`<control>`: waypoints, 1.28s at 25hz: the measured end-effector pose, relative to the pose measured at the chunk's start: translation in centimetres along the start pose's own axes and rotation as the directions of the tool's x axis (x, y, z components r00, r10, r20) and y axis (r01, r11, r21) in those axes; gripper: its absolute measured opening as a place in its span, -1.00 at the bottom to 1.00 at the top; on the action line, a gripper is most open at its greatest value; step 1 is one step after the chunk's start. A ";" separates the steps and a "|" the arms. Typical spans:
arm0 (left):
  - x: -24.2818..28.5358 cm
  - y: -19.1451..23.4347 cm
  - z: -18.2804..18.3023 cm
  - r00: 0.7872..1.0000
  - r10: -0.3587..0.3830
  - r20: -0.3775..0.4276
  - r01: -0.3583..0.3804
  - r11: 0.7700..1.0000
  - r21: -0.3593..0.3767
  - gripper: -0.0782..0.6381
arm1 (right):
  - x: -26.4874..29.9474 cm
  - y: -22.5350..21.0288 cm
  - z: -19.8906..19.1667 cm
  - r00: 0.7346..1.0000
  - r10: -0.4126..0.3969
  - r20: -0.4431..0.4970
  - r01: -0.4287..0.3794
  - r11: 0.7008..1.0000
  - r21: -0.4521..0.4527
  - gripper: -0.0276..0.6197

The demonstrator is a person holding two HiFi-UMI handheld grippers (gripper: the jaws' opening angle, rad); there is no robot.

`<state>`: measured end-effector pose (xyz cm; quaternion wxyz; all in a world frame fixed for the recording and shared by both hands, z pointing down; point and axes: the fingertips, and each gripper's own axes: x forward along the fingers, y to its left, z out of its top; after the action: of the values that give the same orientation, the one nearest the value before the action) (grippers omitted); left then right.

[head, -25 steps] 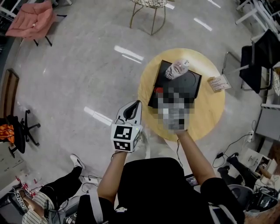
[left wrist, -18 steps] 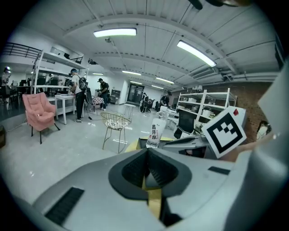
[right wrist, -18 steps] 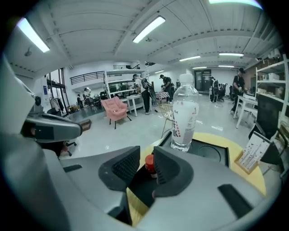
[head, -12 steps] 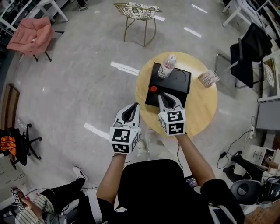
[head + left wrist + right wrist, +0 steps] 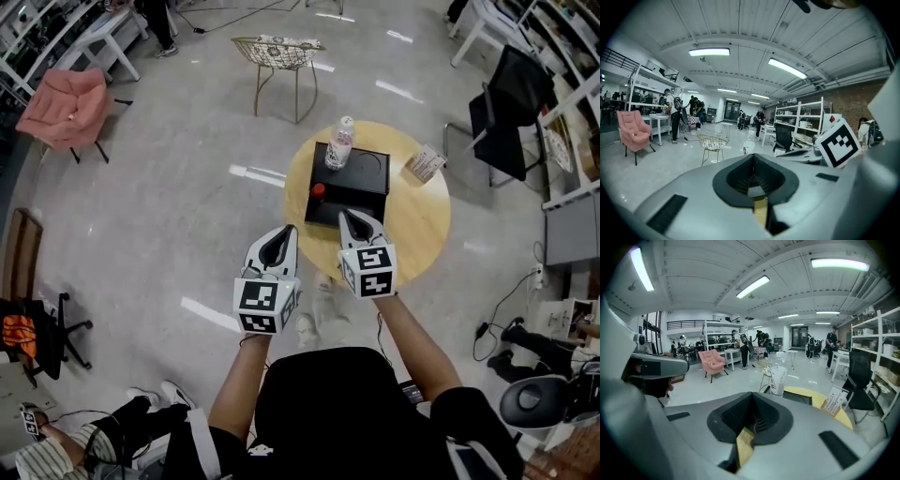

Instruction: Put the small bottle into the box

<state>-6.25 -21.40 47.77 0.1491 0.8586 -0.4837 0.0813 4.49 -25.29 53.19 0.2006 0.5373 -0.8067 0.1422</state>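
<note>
A clear plastic bottle (image 5: 339,143) stands upright at the far left corner of the flat black box (image 5: 354,178) on the round yellow table (image 5: 417,217). A small red round thing (image 5: 318,190) sits at the box's left edge. My right gripper (image 5: 350,218) hovers over the table's near edge, shut and holding nothing. The left gripper (image 5: 284,234) hangs beside it over the floor, left of the table, also shut and empty. In the right gripper view the bottle (image 5: 778,379) stands ahead, beyond the closed jaws.
A card stand (image 5: 425,164) sits on the table's right side. A wire chair (image 5: 277,52) stands beyond the table, a pink armchair (image 5: 70,103) far left, a black chair (image 5: 502,103) at right. A seated person's legs (image 5: 141,417) show at lower left.
The right gripper has drawn back from over the box to the table's near edge. The whole view has backed away, so the table looks smaller and farther.
</note>
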 end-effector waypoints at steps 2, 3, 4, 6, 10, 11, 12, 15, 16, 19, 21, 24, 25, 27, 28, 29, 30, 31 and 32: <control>-1.2 -0.7 0.4 1.000 -0.009 0.019 0.009 1.000 0.008 -0.75 | -1.5 0.8 0.3 1.000 0.001 0.021 -0.001 1.000 0.002 -0.91; -1.8 -1.0 0.6 0.999 -0.014 0.029 0.013 1.000 0.012 -0.75 | -2.2 1.2 0.4 0.999 0.004 0.032 -0.004 1.000 0.005 -0.91; -2.3 -1.3 0.7 0.999 -0.019 0.037 0.018 1.000 0.018 -0.75 | -2.9 1.6 0.6 0.999 0.007 0.041 -0.007 1.000 0.006 -0.91; -3.4 -2.0 1.0 0.998 -0.029 0.050 0.028 0.999 0.026 -0.75 | -4.2 2.2 0.8 0.998 0.006 0.058 -0.006 1.000 0.005 -0.91; -5.2 -3.1 1.4 0.996 -0.048 0.073 0.045 0.998 0.042 -0.75 | -6.7 3.1 1.4 0.995 -0.004 0.102 0.002 1.000 0.014 -0.91; -5.6 -3.4 1.6 0.996 -0.052 0.078 0.048 0.998 0.046 -0.75 | -7.3 3.3 1.5 0.994 -0.004 0.112 0.002 1.000 0.017 -0.91; -6.1 -3.7 1.8 0.995 -0.055 0.083 0.051 0.997 0.050 -0.75 | -7.9 3.5 1.6 0.993 -0.003 0.118 0.001 1.000 0.020 -0.91; -7.5 -4.4 2.4 0.993 -0.064 0.101 0.058 0.996 0.064 -0.75 | -9.3 4.2 1.9 0.991 -0.002 0.136 -0.001 1.000 0.020 -0.91; -7.8 -4.6 2.5 0.992 -0.066 0.107 0.059 0.996 0.066 -0.75 | -9.7 4.4 2.1 0.990 -0.003 0.142 0.001 1.000 0.018 -0.91; -8.6 -4.9 3.1 0.990 -0.067 0.126 0.059 0.996 0.069 -0.75 | -10.6 4.8 2.7 0.987 -0.002 0.163 0.000 1.000 0.013 -0.91; -9.1 -5.3 3.5 0.988 -0.071 0.138 0.061 0.995 0.076 -0.75 | -11.3 5.0 3.3 0.984 -0.003 0.177 0.001 1.000 0.012 -0.91; -9.5 -5.7 4.0 0.986 -0.077 0.150 0.064 0.994 0.084 -0.75 | -12.2 5.0 3.8 0.981 -0.006 0.193 0.004 1.000 0.012 -0.91; -9.5 -5.8 4.1 0.985 -0.078 0.153 0.066 0.994 0.085 -0.75 | -12.4 4.9 3.9 0.980 -0.007 0.196 0.005 1.000 0.011 -0.91; -9.5 -6.0 4.3 0.984 -0.080 0.159 0.066 0.994 0.088 -0.75 | -12.7 4.7 4.0 0.979 -0.006 0.203 0.004 1.000 0.008 -0.91; -9.4 -6.2 4.4 0.984 -0.081 0.162 0.067 0.994 0.089 -0.75 | -12.8 4.5 4.1 0.978 -0.006 0.206 0.004 1.000 0.007 -0.91; -9.3 -6.3 4.6 0.983 -0.083 0.164 0.068 0.993 0.092 -0.75 | -12.9 4.3 4.1 0.978 -0.007 0.209 0.005 1.000 0.008 -0.91; -9.2 -6.6 4.8 0.982 -0.085 0.167 0.070 0.993 0.095 -0.75 | -13.1 4.0 4.2 0.978 -0.008 0.211 0.006 1.000 0.009 -0.91; -9.1 -6.9 5.0 0.982 -0.088 0.169 0.072 0.992 0.099 -0.75 | -13.3 3.7 4.3 0.977 -0.010 0.212 0.008 1.000 0.011 -0.91; -9.1 -7.2 5.2 0.981 -0.090 0.170 0.073 0.992 0.104 -0.75 | -13.5 3.5 4.4 0.977 -0.011 0.214 0.009 1.000 0.013 -0.91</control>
<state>-4.83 -12.26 39.00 0.0674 0.8877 -0.4548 0.0231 5.17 -14.97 42.86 0.1099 0.5548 -0.8201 0.0874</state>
